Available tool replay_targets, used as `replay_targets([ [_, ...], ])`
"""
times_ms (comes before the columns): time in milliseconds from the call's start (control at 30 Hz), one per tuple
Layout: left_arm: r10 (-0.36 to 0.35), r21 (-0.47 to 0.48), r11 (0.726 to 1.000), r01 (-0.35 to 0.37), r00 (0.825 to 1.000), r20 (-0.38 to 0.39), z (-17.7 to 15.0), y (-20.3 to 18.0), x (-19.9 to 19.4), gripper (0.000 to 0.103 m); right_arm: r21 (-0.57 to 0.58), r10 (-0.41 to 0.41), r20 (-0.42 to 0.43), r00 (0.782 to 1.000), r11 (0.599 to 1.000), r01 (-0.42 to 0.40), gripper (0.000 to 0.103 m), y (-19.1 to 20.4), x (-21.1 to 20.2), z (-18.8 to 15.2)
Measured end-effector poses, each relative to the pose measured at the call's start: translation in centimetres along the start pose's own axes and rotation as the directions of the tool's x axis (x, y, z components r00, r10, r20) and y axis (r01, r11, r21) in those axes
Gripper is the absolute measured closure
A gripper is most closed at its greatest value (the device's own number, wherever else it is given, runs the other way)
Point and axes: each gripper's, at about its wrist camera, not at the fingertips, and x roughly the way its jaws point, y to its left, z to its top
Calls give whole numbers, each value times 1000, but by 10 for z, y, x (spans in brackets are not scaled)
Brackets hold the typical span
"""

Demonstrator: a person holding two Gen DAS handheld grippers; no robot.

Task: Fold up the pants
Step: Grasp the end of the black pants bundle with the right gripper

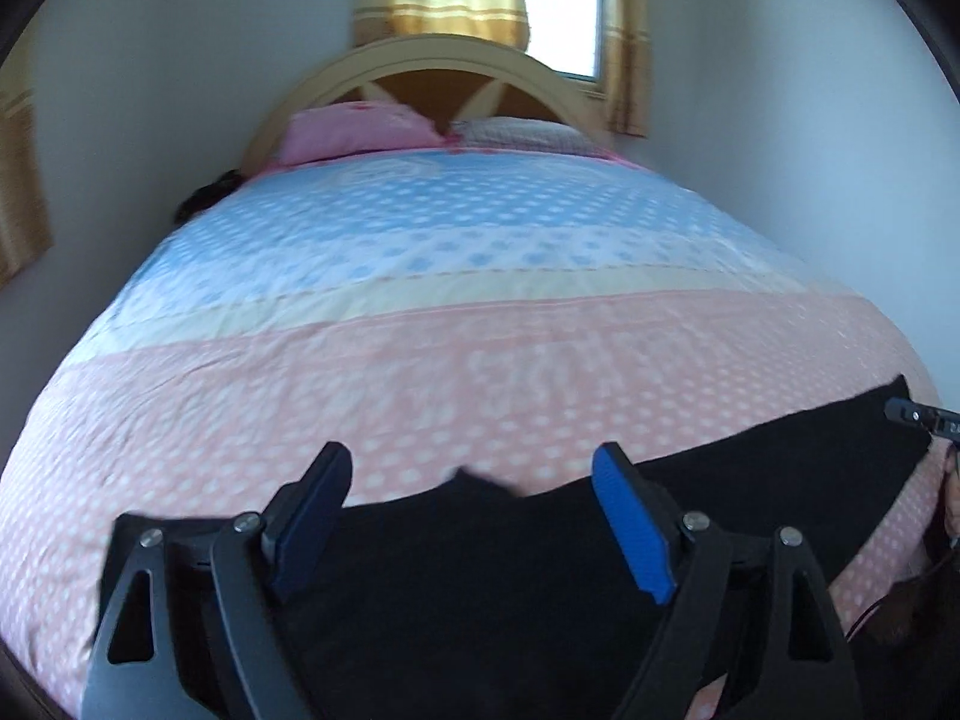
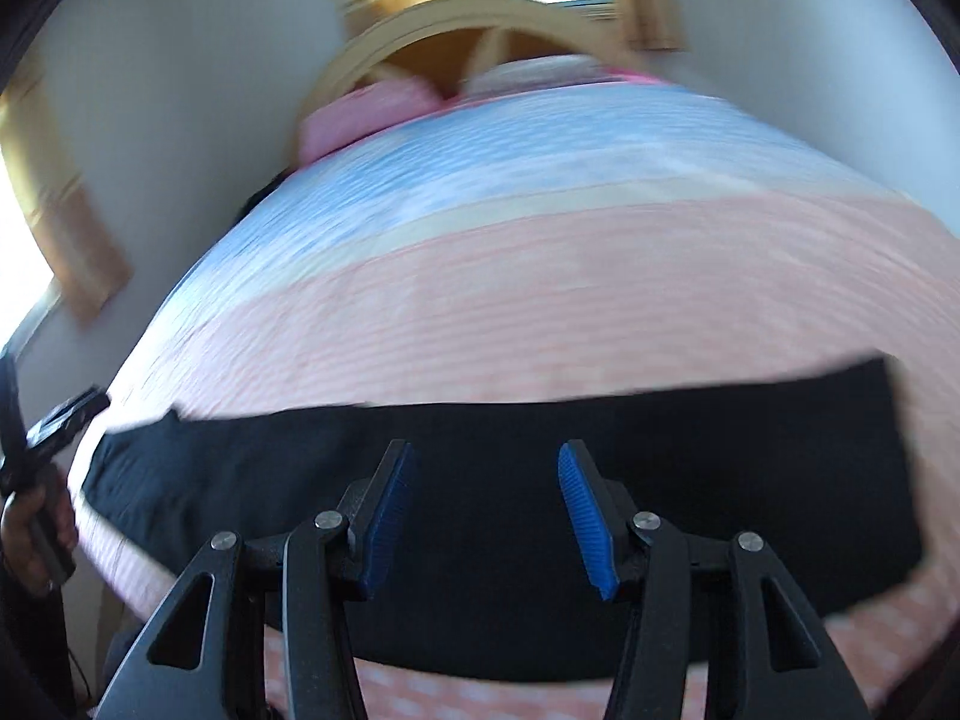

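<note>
Blue ribbed pads line both tools, and neither pair has cloth between them: the left hand-held gripper [image 1: 474,498] stands wide apart above the pants [image 1: 600,546], and the right hand-held gripper [image 2: 486,501] hangs over the same dark cloth with a narrower empty gap. Nothing is gripped, which suggests the person is between holds, looking for the next edge to take. Outward from the tools, the black pants lie flat in a long band across the pink foot end of the bed [image 1: 420,312], well short of the blue stripe and far from the pillows [image 1: 360,132] at the headboard [image 1: 420,60]. Laid so near the bed's foot, the band stays within easy reach of both hands. How many folds it carries I cannot tell.
</note>
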Motion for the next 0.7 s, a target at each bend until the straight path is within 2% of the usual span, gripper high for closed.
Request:
replay_targets([
  [67, -105, 61, 992, 107, 994, -25, 18, -45, 19, 18, 119, -89, 34, 995, 989, 84, 51, -55, -27, -3],
  [167, -240, 167, 954, 248, 969, -63, 42, -125, 41, 18, 242, -176, 40, 984, 957, 162, 62, -114, -52, -14],
  [200, -287, 204, 933, 297, 955, -79, 48, -156, 47, 18, 273, -177, 34, 984, 948, 161, 66, -128, -55, -17],
  [267, -342, 269, 894, 358, 934, -106, 57, -209, 58, 18, 323, -142, 16, 990, 938, 129, 66, -150, -57, -23],
  [400, -461, 366, 786, 498, 867, -189, 62, -311, 79, 17, 362, -87, 9, 996, 929, 77, 66, -164, -53, -26],
  [500, -486, 379, 742, 554, 833, -266, 57, -358, 100, 17, 351, -100, -8, 995, 931, 96, 66, -168, -47, -27],
  [567, -496, 364, 726, 583, 811, -310, 51, -378, 113, 17, 364, -87, -23, 996, 927, 89, 66, -172, -44, -30],
  [700, -470, 344, 744, 573, 815, -338, 45, -394, 135, 17, 390, -35, -30, 999, 920, 44, 66, -179, -38, -36],
])
